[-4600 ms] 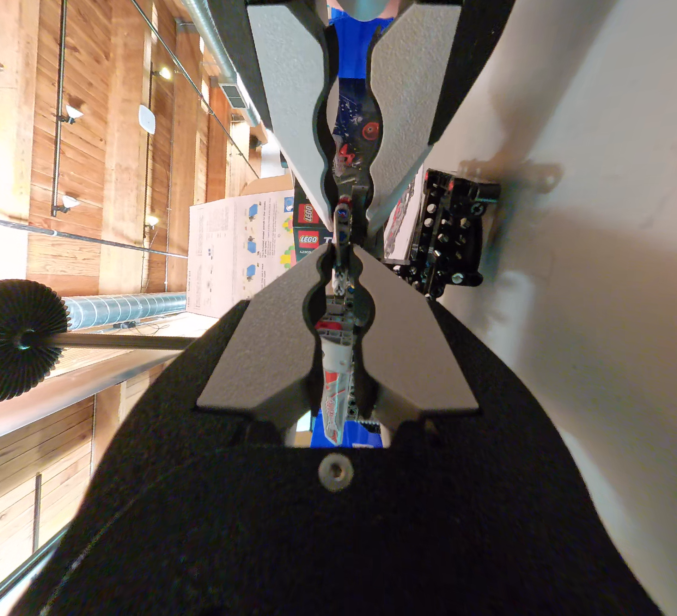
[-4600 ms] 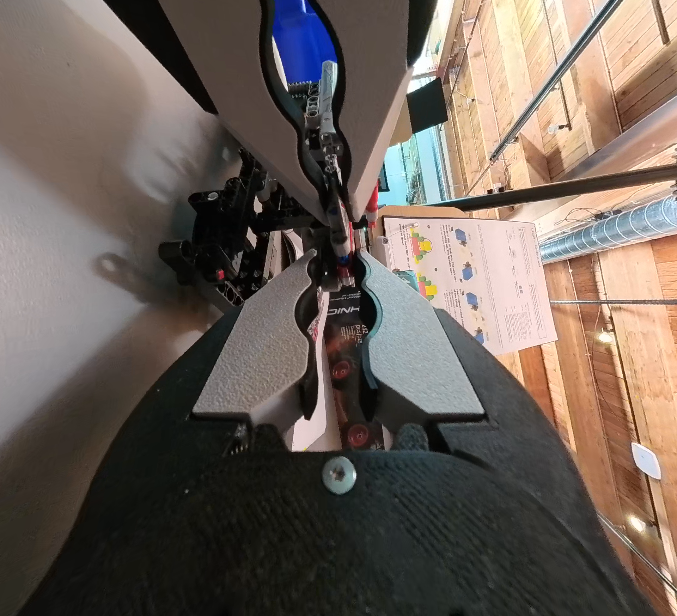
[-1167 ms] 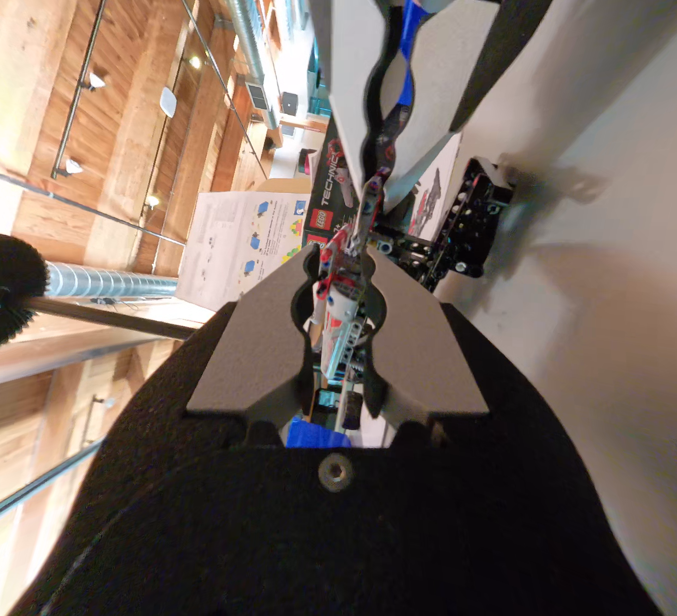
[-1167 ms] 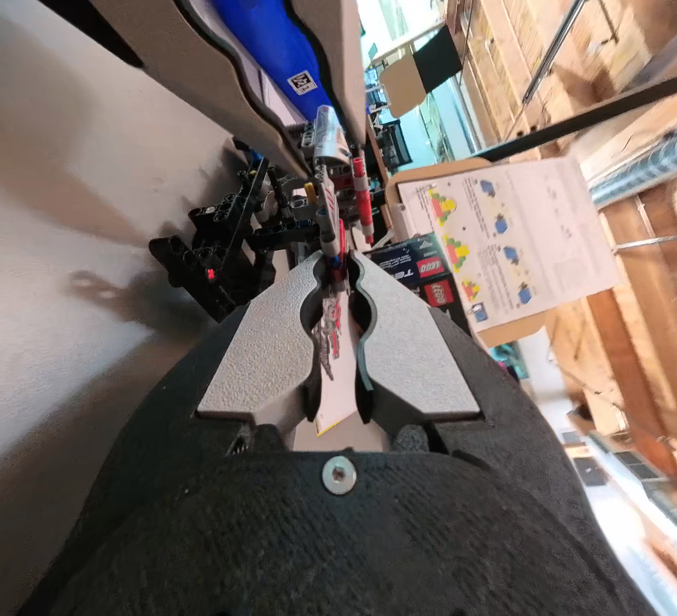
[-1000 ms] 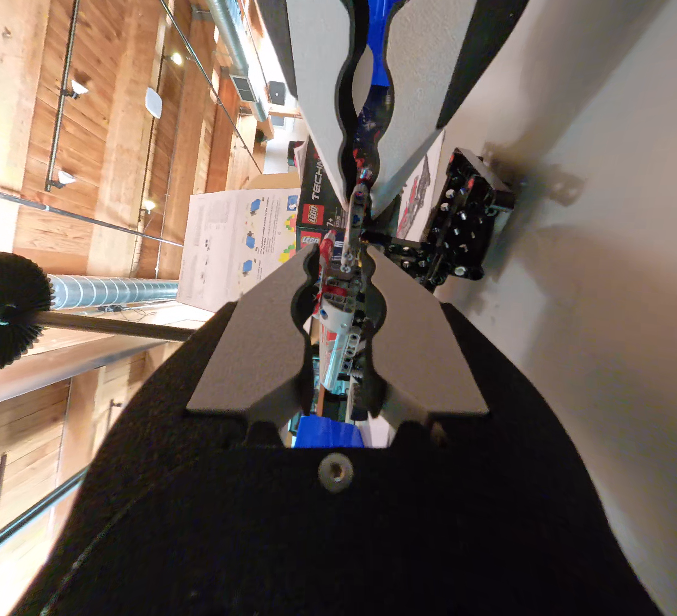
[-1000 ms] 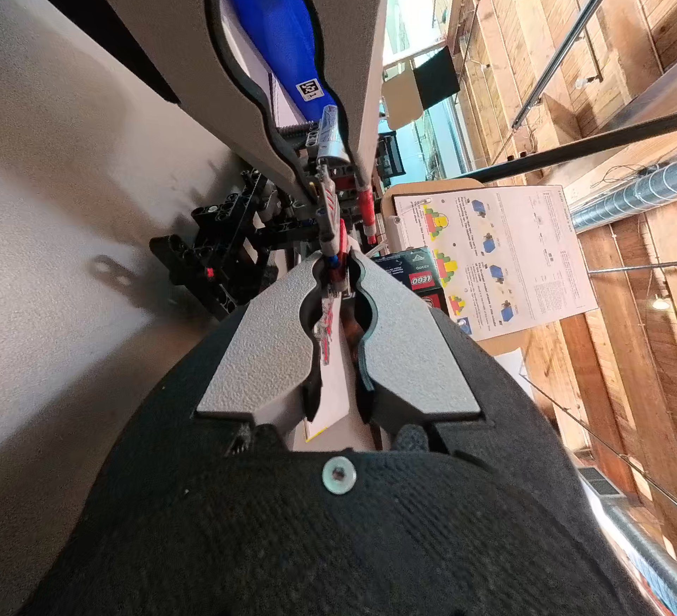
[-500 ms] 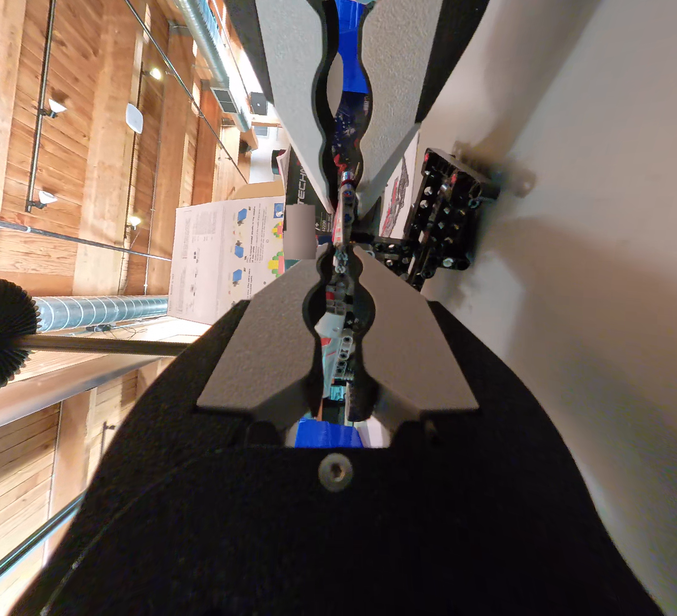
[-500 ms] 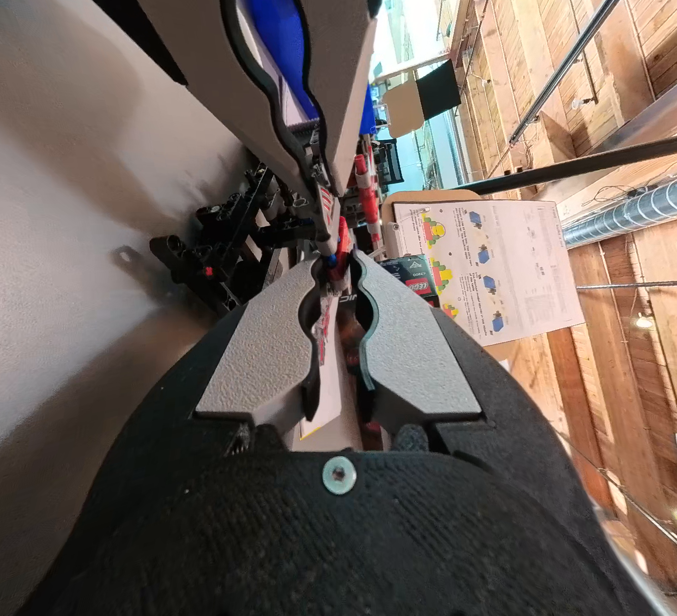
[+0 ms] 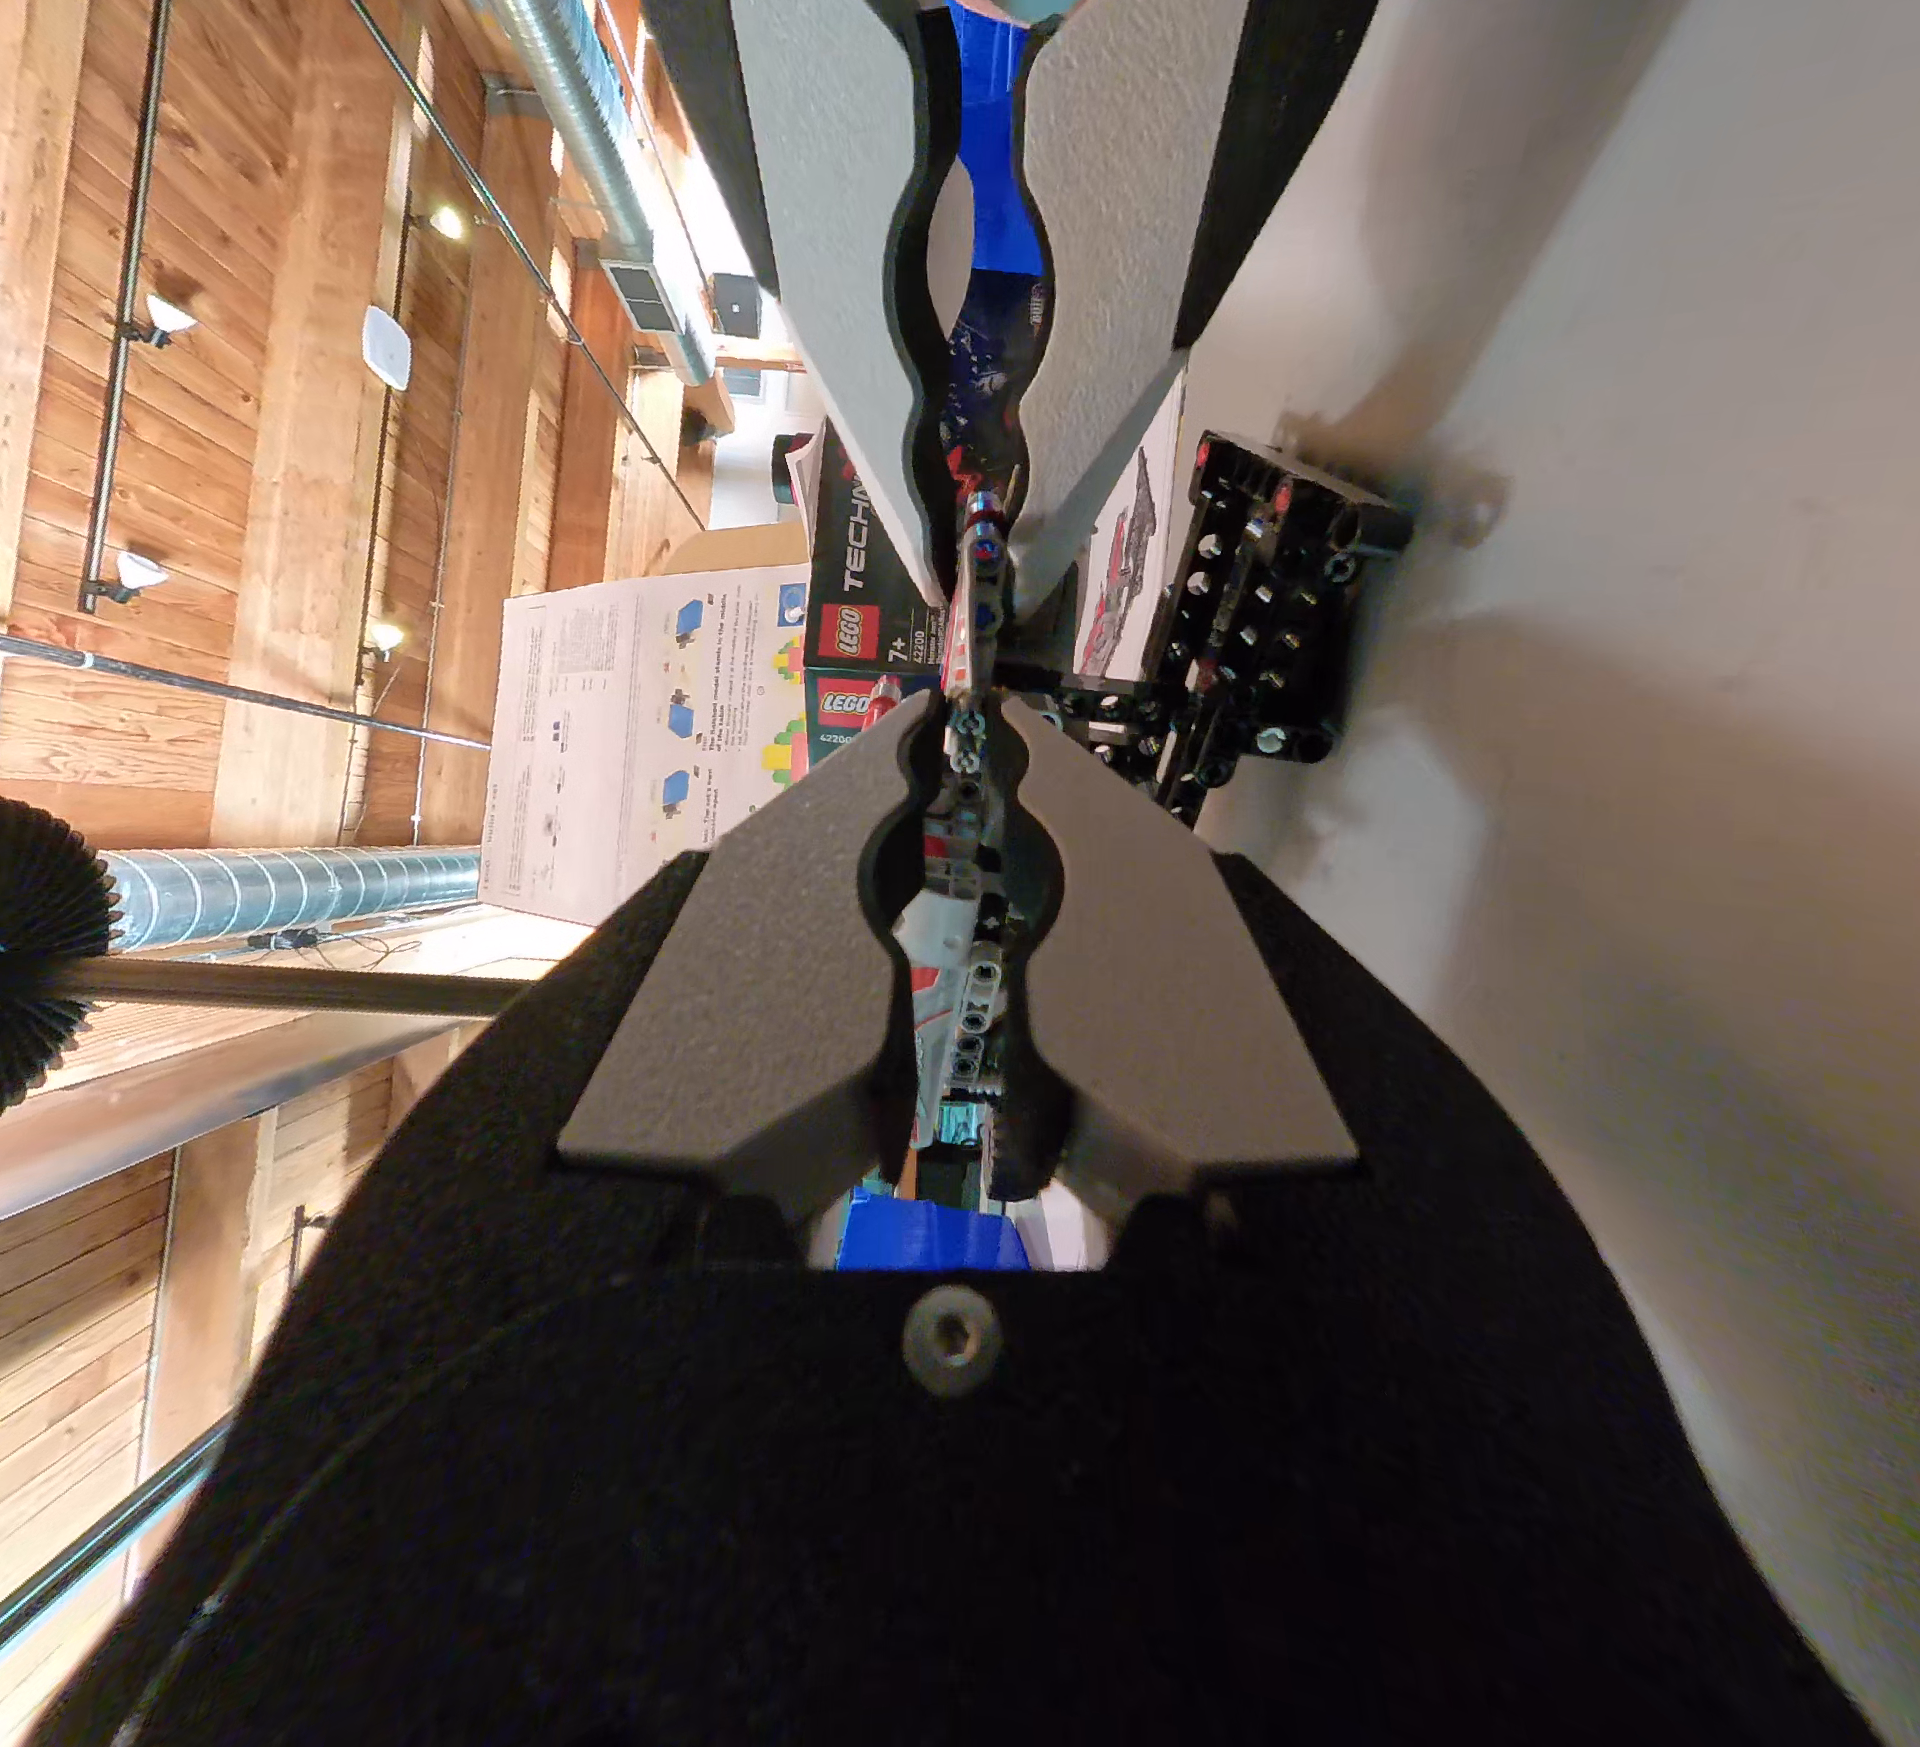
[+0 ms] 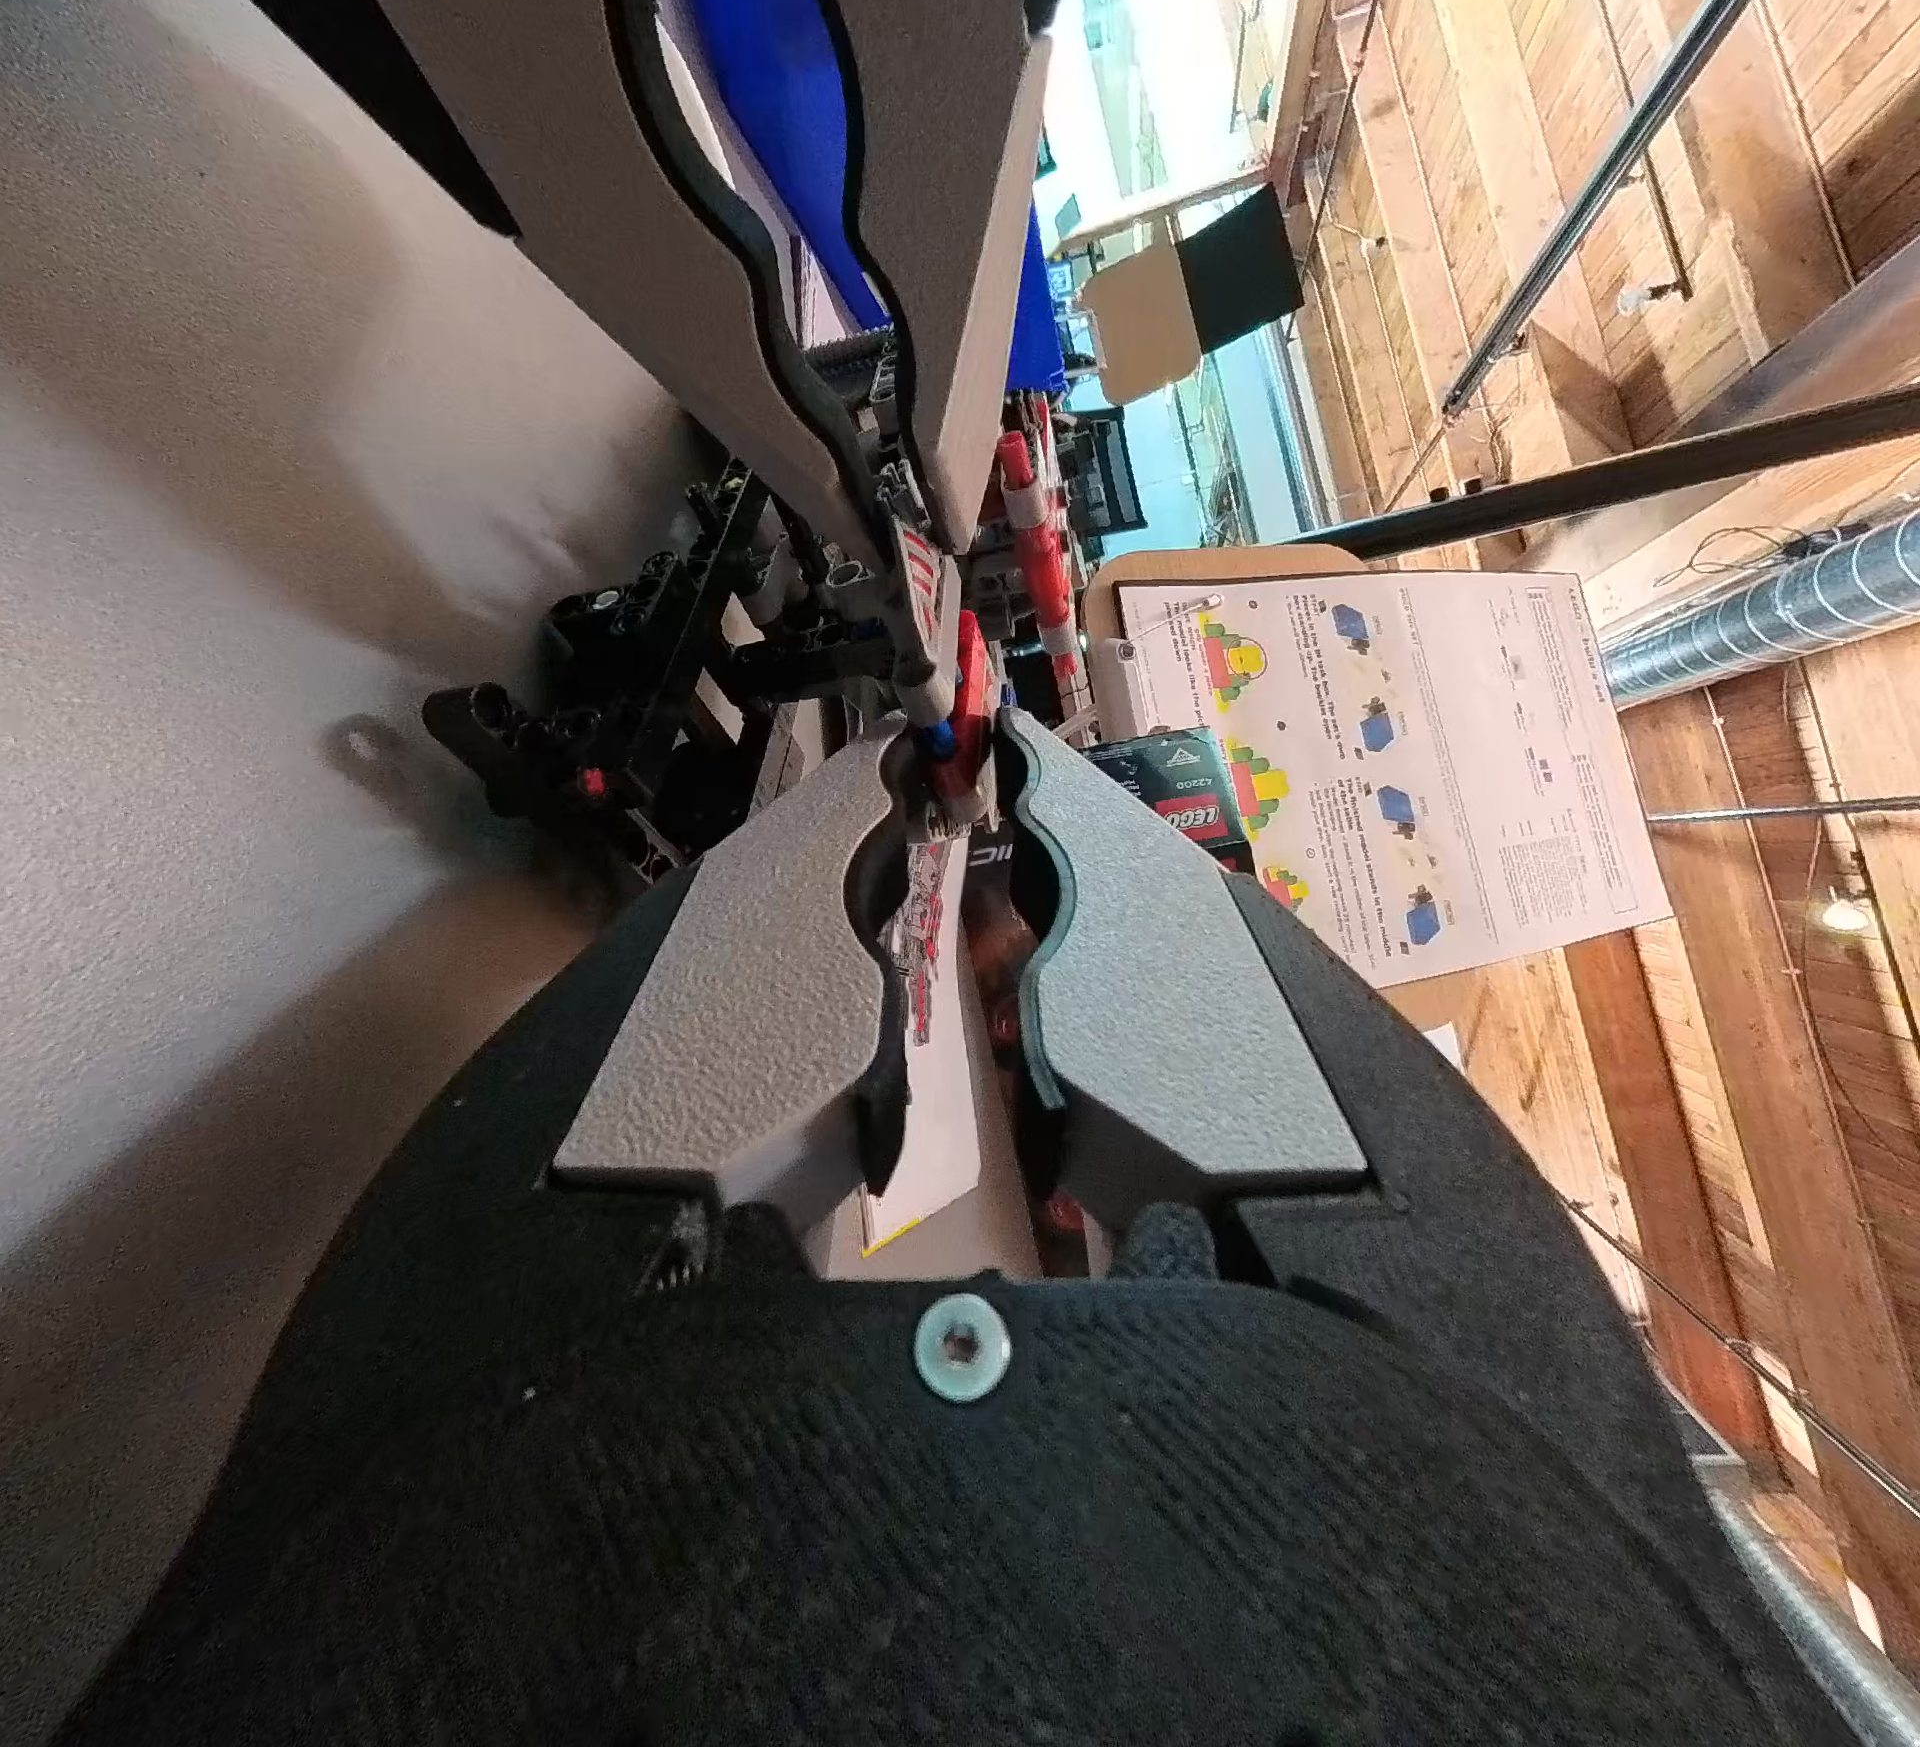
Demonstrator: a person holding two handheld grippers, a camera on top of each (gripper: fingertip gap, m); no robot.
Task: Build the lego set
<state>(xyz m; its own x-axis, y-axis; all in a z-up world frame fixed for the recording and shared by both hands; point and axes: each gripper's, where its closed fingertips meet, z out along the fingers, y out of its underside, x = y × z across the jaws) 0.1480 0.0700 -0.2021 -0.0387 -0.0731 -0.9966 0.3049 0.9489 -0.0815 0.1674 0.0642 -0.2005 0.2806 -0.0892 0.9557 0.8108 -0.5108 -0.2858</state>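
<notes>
A slim grey, white and red Lego assembly is held in the air between my two grippers, which face each other tip to tip. My left gripper is shut on one end of it. My right gripper is shut on the other end, where a red and blue part shows. A black Technic frame hangs off the assembly toward the white table. It also shows in the right wrist view. Each view shows the other gripper at the top.
Two dark Lego boxes stand behind the model. A white instruction booklet leans beside them. A board with a printed picture sheet stands further back. Wooden walls and metal ducts lie beyond. Less than 4 cm separates the two grippers' tips.
Both grippers, still holding the assembly, tilted out of line about a second ago and have swung back to face each other squarely. The grip has not changed.
</notes>
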